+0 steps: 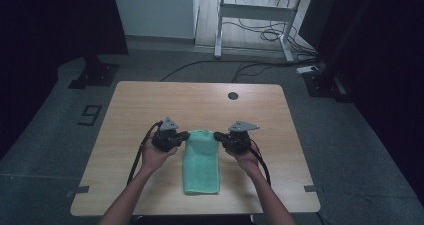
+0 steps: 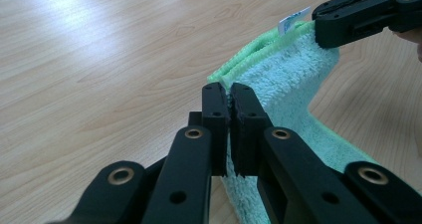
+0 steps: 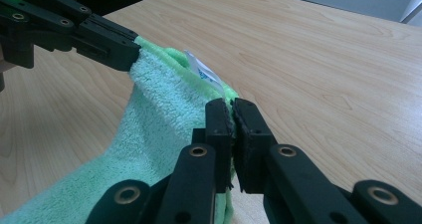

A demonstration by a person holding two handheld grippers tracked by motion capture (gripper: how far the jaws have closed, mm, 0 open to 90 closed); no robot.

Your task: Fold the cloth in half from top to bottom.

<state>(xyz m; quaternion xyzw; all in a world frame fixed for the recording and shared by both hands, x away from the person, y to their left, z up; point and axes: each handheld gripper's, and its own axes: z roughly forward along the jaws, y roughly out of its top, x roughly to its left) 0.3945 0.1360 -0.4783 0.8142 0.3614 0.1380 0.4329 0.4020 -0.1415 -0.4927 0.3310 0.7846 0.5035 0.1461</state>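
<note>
A folded green towel (image 1: pixel 201 162) lies lengthwise on the wooden table (image 1: pixel 130 105), just toward six o'clock of its centre. The left gripper (image 1: pixel 182 135) pinches the towel's ten o'clock corner, jaws pressed together on the cloth, and the right gripper (image 1: pixel 220 136) clamps the two o'clock corner likewise. That far edge is lifted off the wood, with a white label (image 3: pixel 201 69) standing along it.

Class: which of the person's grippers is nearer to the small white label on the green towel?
Right. The right gripper clamps the green towel corner right beside the white label; the left gripper clamps the opposite far corner, across the towel's width.
</note>
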